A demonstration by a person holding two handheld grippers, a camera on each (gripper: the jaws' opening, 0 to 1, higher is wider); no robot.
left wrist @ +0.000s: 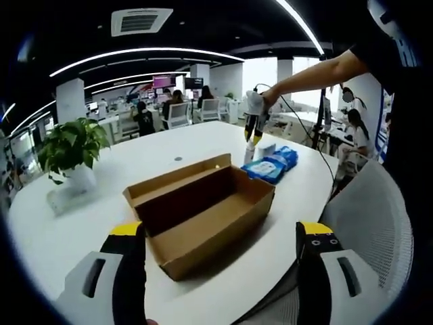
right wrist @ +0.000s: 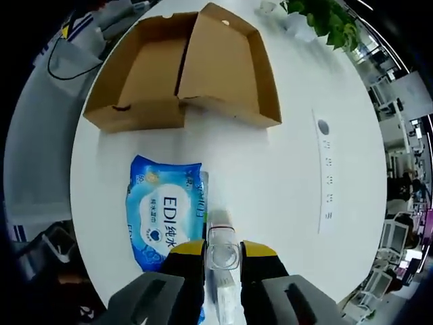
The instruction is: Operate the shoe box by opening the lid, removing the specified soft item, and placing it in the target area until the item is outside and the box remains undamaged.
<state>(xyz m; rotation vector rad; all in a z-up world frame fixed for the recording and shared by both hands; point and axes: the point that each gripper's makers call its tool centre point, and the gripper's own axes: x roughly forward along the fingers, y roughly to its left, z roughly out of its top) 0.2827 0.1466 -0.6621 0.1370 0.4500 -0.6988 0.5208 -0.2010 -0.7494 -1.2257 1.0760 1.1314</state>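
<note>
The brown cardboard shoe box (left wrist: 203,210) lies open on the white table (left wrist: 101,223), lid folded back and nothing showing inside. My left gripper (left wrist: 222,233) hovers in front of it, yellow-tipped jaws wide apart and holding nothing. Beyond the box a person's hand holds my right gripper (left wrist: 250,139) pointing down at a blue wet-wipes pack (left wrist: 274,164). In the right gripper view, the wipes pack (right wrist: 166,210) lies flat just below the open box (right wrist: 183,68). The right gripper (right wrist: 222,252) is shut on a small clear bottle (right wrist: 222,240) beside the pack.
A potted plant (left wrist: 71,145) stands at the table's left side, and its leaves (right wrist: 325,17) show beyond the box. A power strip (right wrist: 326,169) is set into the tabletop. A grey mesh chair (left wrist: 369,223) stands at the table's near right edge. People sit at desks behind.
</note>
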